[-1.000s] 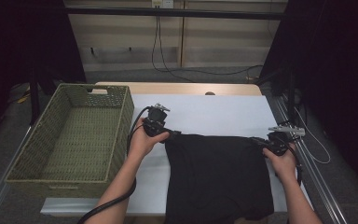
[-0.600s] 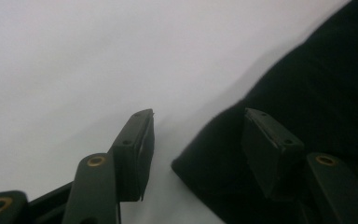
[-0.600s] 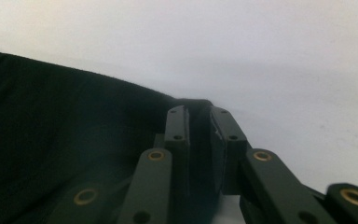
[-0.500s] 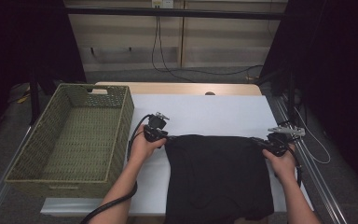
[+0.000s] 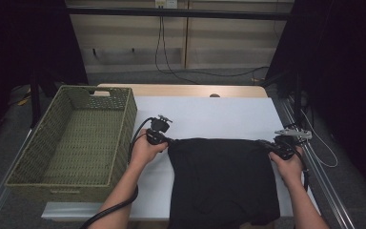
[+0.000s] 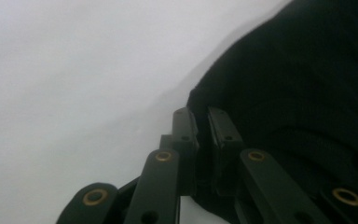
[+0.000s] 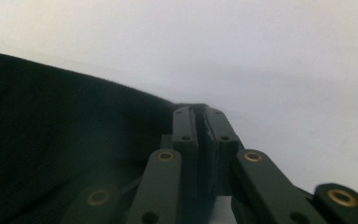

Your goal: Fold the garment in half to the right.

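A black garment (image 5: 221,181) lies flat on the white table (image 5: 219,117), its near end hanging over the front edge. My left gripper (image 5: 169,140) is at its far left corner. In the left gripper view the jaws have just been closing, and the left gripper (image 6: 203,122) is now shut on a fold of the black cloth (image 6: 298,93). My right gripper (image 5: 265,143) is at the far right corner. Its jaws have also just been closing, and the right gripper (image 7: 199,116) pinches the cloth's edge (image 7: 65,130).
A green woven basket (image 5: 124,119) stands with nothing in it at the table's left, close to the left forearm. Bare white tabletop stretches beyond the garment to a wooden strip (image 5: 181,89) at the back. Metal rails (image 5: 324,171) run along the right side.
The left gripper has come down and in to the garment's far left corner, and its jaws have shut on the cloth. The right hand has stayed put at the right corner.
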Tool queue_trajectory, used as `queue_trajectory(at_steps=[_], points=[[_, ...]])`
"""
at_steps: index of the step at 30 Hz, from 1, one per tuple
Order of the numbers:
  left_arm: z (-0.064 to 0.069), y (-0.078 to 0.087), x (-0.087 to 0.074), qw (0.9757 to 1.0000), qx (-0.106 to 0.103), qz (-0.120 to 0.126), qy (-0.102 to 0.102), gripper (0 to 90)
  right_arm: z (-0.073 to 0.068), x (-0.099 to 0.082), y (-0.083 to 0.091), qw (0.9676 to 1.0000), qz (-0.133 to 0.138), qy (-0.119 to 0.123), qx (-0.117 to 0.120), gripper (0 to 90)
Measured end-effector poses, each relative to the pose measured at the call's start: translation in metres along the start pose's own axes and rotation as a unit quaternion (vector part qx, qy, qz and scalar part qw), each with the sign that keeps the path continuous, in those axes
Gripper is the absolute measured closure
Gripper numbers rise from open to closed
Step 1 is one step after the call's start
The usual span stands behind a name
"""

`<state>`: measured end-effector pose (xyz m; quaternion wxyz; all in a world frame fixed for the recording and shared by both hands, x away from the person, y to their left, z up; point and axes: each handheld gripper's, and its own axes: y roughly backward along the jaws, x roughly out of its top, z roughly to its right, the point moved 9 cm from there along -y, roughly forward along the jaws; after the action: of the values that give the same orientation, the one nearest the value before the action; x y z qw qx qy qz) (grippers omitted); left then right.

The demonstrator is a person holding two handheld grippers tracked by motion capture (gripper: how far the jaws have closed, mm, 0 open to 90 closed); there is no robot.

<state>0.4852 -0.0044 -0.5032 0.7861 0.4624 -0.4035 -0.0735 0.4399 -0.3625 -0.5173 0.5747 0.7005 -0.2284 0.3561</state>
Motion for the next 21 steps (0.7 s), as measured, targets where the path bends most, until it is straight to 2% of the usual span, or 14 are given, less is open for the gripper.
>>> queue_trajectory(at_steps=[2, 4, 8, 11, 13, 18, 19, 21], points=[[-0.002, 0.005, 0.006, 1.0, 0.002, 0.007, 0.002, 83.5, 0.004, 0.005, 0.002, 1.0, 0.009, -0.003, -0.003, 84.8], [-0.005, 0.011, 0.011, 0.9999, 0.011, 0.007, -0.006, 83.9, 0.008, 0.011, 0.004, 0.9999, 0.015, -0.006, -0.006, 85.0], [-0.006, 0.02, 0.023, 0.9996, 0.014, 0.026, 0.001, 84.5, 0.012, 0.022, 0.006, 0.9997, 0.024, -0.005, -0.004, 85.3], [-0.012, 0.027, 0.032, 0.9988, 0.032, 0.038, -0.003, 85.5, 0.013, 0.028, 0.007, 0.9995, 0.029, 0.002, -0.01, 85.5], [-0.015, 0.031, 0.036, 0.9986, 0.029, 0.044, 0.006, 85.5, 0.014, 0.033, 0.007, 0.9992, 0.037, 0.001, -0.012, 85.5], [-0.018, 0.033, 0.043, 0.9986, 0.035, 0.04, -0.002, 85.6, 0.014, 0.04, 0.005, 0.9989, 0.045, 0.0, -0.013, 85.5], [-0.02, 0.033, 0.044, 0.9984, 0.041, 0.038, -0.005, 85.7, 0.014, 0.041, 0.004, 0.9988, 0.044, 0.007, -0.018, 85.5], [-0.022, 0.032, 0.045, 0.9984, 0.042, 0.039, -0.001, 85.8, 0.014, 0.042, 0.002, 0.9989, 0.044, 0.005, -0.017, 85.5]])
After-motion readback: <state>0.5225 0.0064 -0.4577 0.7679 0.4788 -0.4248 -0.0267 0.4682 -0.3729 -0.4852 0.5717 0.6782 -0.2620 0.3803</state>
